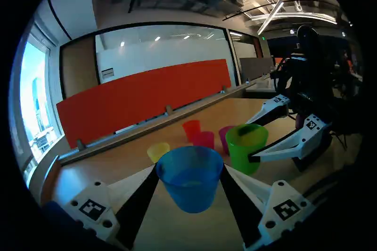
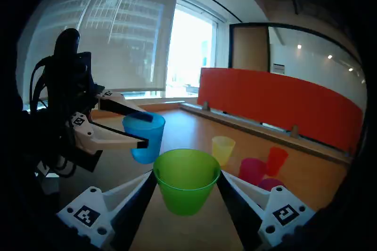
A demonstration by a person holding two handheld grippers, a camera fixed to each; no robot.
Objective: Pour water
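My left gripper [image 1: 190,171] is shut on a translucent blue cup [image 1: 190,185], held upright above the wooden table [image 1: 118,161]. A pale patch shows low inside the cup; whether it is water I cannot tell. Just right of it stands a green cup [image 1: 246,147], clamped by my right gripper [image 1: 249,140]. In the right gripper view the green cup [image 2: 186,186] sits upright between the right gripper's [image 2: 187,175] fingers, and looks empty. The blue cup [image 2: 143,137] hangs up and to the left in the left gripper [image 2: 146,131], about a cup's width off.
Several small cups stand on the table behind: yellow [image 1: 158,151], red [image 1: 191,129], pink [image 1: 203,140], purple [image 1: 225,135]. An orange partition [image 1: 151,95] runs along the table's far edge. A bright window [image 2: 193,53] lies beyond.
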